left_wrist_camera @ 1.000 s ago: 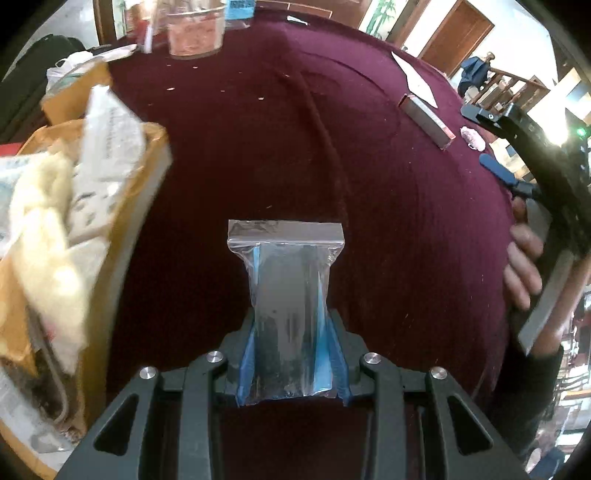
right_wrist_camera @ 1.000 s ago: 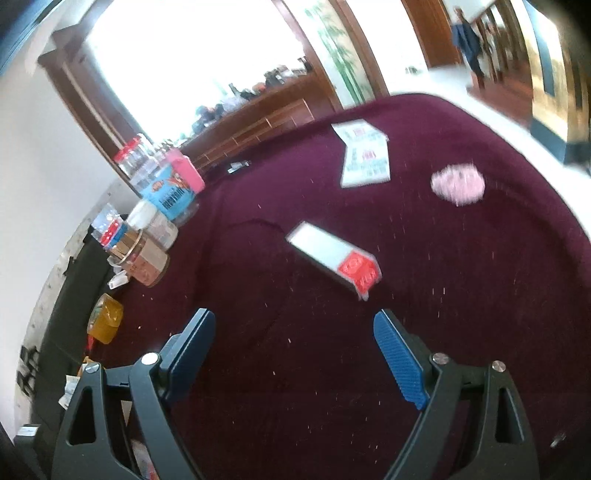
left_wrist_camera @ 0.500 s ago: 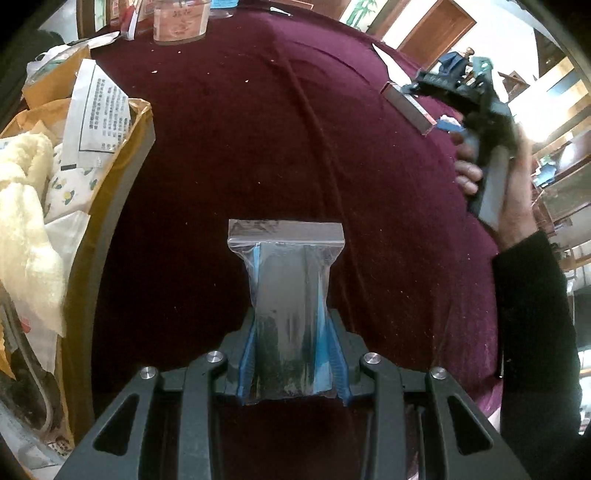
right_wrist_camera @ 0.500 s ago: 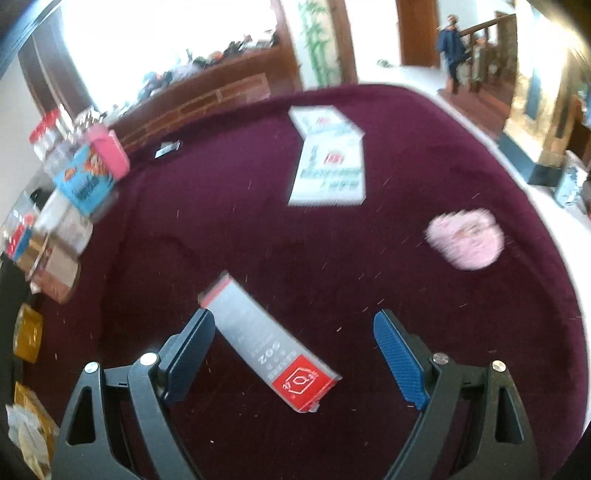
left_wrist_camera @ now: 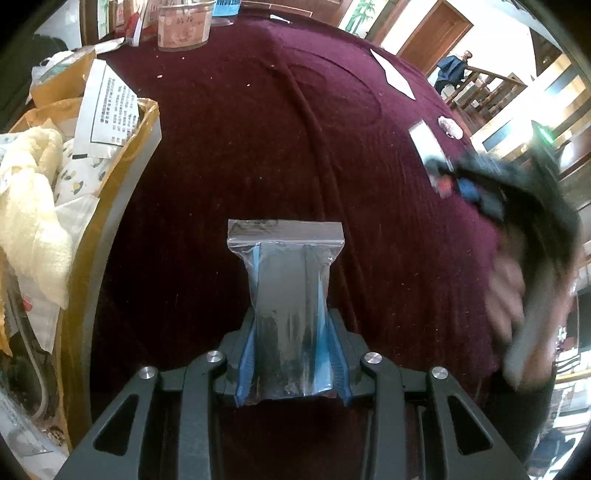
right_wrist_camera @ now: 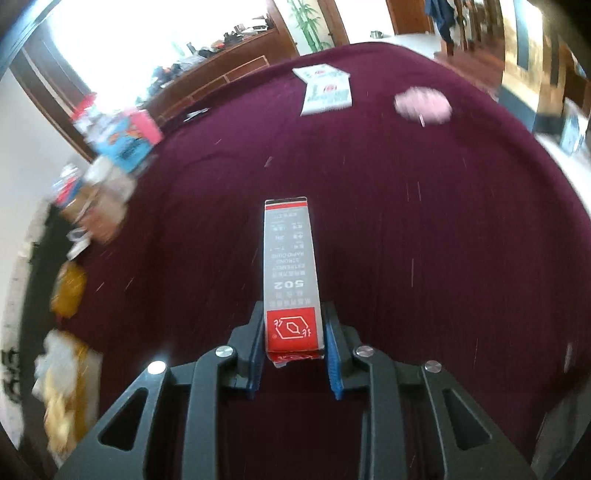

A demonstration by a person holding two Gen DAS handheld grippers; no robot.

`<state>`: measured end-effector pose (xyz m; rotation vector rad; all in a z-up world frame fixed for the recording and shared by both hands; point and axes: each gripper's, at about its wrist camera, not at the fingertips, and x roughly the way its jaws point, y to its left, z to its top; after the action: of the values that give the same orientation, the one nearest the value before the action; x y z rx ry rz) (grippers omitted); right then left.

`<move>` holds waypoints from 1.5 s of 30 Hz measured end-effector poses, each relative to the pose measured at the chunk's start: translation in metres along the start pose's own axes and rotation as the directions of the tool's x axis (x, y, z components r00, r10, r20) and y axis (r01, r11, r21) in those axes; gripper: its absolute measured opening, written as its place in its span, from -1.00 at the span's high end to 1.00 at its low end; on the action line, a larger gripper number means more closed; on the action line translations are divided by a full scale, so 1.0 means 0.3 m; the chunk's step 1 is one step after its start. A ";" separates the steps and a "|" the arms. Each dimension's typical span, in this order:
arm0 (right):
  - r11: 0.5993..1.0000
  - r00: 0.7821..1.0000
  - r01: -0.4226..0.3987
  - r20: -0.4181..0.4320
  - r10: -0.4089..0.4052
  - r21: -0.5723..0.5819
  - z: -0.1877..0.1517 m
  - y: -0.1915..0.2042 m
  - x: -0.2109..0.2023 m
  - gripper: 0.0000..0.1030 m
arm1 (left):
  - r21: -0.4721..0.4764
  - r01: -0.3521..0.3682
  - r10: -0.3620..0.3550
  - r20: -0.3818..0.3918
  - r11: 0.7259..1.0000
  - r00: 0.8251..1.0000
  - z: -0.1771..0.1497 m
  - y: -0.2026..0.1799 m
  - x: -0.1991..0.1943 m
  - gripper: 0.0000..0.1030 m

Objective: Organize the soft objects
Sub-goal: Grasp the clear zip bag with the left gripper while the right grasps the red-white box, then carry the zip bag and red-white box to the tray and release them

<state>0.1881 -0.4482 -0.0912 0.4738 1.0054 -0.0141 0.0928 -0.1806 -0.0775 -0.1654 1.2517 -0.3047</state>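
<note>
My left gripper (left_wrist_camera: 291, 354) is shut on a clear zip bag (left_wrist_camera: 286, 280) with dark contents, held over the maroon tablecloth (left_wrist_camera: 258, 166). In the right wrist view my right gripper (right_wrist_camera: 294, 332) is closing, and its blue pads (right_wrist_camera: 332, 354) press the sides of a long grey and red glue box (right_wrist_camera: 290, 269). The left wrist view shows that gripper (left_wrist_camera: 476, 184) as a blur at the box's (left_wrist_camera: 426, 142) near end, with a hand behind it. A pink fluffy object (right_wrist_camera: 423, 103) lies farther back on the cloth.
A cardboard box (left_wrist_camera: 110, 206) at the left holds a yellow cloth (left_wrist_camera: 29, 206), papers and fabric. Jars and packets (right_wrist_camera: 107, 192) crowd the table's far left edge, with a jar (left_wrist_camera: 183, 26) at the back. White leaflets (right_wrist_camera: 325, 90) lie near the pink object.
My right gripper has swung over the grey and red box, come down and closed its wide jaws onto it. The left gripper has kept the zip bag nearly still.
</note>
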 end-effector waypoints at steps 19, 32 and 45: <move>0.999 0.991 -0.007 0.131 0.014 -0.052 -0.462 0.086 -0.230 0.48 | 0.047 -0.044 0.040 0.075 0.998 0.996 -0.065 -0.042 -0.018 0.30; 0.990 0.968 -0.140 0.208 0.140 -0.015 -0.509 0.172 -0.369 0.48 | 0.043 0.069 -0.075 0.161 0.997 0.984 -0.144 0.009 -0.283 0.30; 0.884 0.906 -0.384 0.077 0.417 -0.266 -0.547 0.591 -0.345 0.48 | -0.189 0.172 -0.109 0.303 0.967 0.947 -0.198 0.448 -0.560 0.30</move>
<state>0.0393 -0.2461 -0.0131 0.4401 0.7503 0.4438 0.0074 0.0024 0.0178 -0.4705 0.9785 -0.2582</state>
